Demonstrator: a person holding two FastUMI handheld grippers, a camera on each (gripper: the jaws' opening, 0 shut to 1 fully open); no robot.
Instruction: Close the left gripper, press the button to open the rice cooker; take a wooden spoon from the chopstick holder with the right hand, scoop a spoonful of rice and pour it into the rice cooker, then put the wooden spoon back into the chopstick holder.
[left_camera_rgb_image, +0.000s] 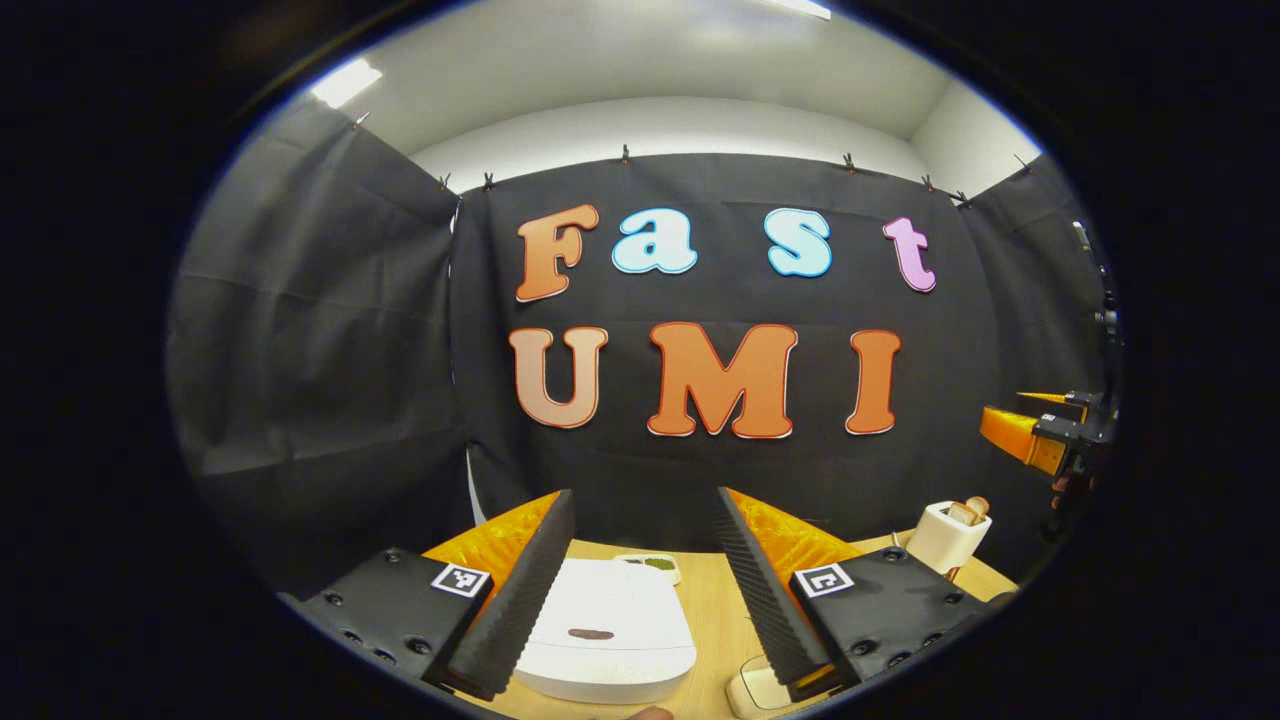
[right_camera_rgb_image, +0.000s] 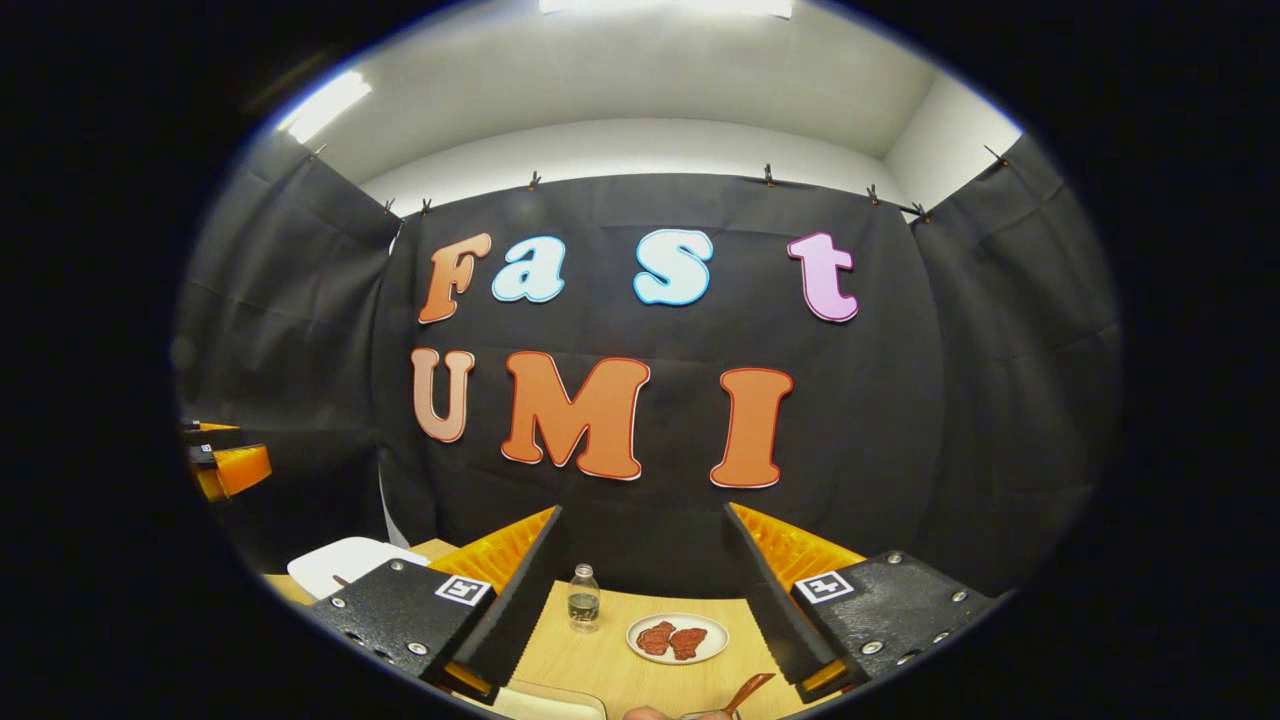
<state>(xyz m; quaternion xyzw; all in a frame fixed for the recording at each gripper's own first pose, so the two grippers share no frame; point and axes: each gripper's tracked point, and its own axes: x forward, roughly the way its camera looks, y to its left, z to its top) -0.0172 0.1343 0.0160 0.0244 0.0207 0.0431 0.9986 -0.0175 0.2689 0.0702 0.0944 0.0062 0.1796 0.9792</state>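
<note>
The white rice cooker (left_camera_rgb_image: 610, 630) sits on the wooden table (left_camera_rgb_image: 715, 610) with its lid down, low between the fingers of my left gripper (left_camera_rgb_image: 645, 495), which is open and holds nothing. In the right gripper view the cooker (right_camera_rgb_image: 345, 565) shows at the left. A white chopstick holder (left_camera_rgb_image: 950, 535) with wooden spoon ends (left_camera_rgb_image: 968, 510) sticking out stands at the right. My right gripper (right_camera_rgb_image: 643, 510) is open and empty, up above the table. A brown wooden spoon tip (right_camera_rgb_image: 750, 690) pokes up at the bottom edge.
A small clear bottle (right_camera_rgb_image: 583, 598) and a white plate (right_camera_rgb_image: 700, 618) with red food stand mid-table. A small dish (left_camera_rgb_image: 650, 565) lies behind the cooker. A cream container (left_camera_rgb_image: 755, 690) sits at the near edge. Each view catches the other gripper off to one side.
</note>
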